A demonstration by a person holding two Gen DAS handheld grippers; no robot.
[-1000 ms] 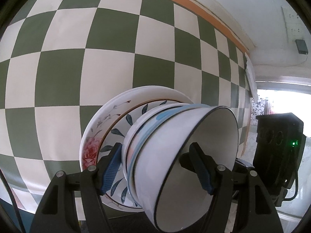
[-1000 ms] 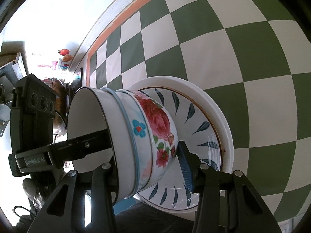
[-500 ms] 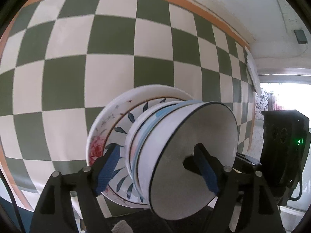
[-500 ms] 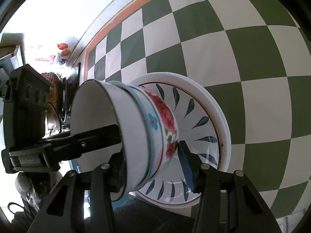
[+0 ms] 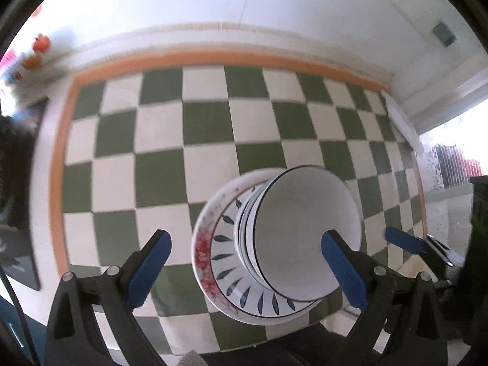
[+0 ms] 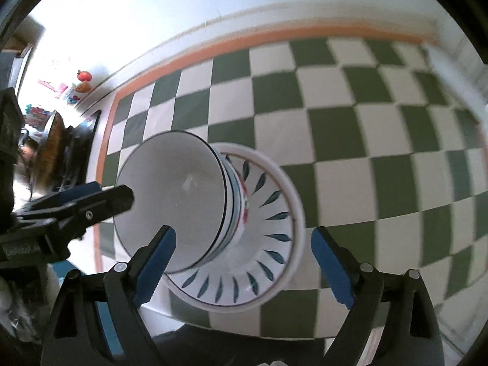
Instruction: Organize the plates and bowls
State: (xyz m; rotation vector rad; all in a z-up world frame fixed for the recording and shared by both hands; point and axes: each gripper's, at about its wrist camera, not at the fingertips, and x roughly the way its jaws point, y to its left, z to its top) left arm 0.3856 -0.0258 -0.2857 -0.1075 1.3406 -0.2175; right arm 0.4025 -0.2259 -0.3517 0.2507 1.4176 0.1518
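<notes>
Seen through two fisheye wrist cameras, both blurred, above a green-and-white checkered cloth (image 5: 158,177) edged in orange. Landmark throughout: the stack of dishes resting on that cloth.

From the left wrist camera, running left to right: a blue-padded finger (image 5: 149,267) of the left gripper (image 5: 245,270), held well to the left of the stack and touching nothing. Then the stack itself, near the cloth's front edge: a floral-rimmed plate (image 5: 202,251) at the bottom, a leaf-patterned plate (image 5: 225,271) nested in it, and on those several nested bowls topped by a white bowl (image 5: 305,235) with a thin dark rim. Then the other blue pad, seen in front of the white bowl's right side, apparently clear of it, though hard to judge. Jaws spread wide, wider than the bowls, gripping nothing. Further right of the stack, a blue fingertip of the right gripper (image 5: 405,242), also free.

From the right wrist camera, again left to right: the left gripper (image 6: 91,196) reaching in from the left toward the white bowl (image 6: 174,195), holding nothing. Then the same stack, bowls (image 6: 236,213) standing on the leaf-patterned plate (image 6: 271,235). Below it, the right gripper (image 6: 242,267), jaws spread wide to either side of the stack, empty, pads well apart from the dishes. Right of the stack, only checkered cloth (image 6: 396,128).
</notes>
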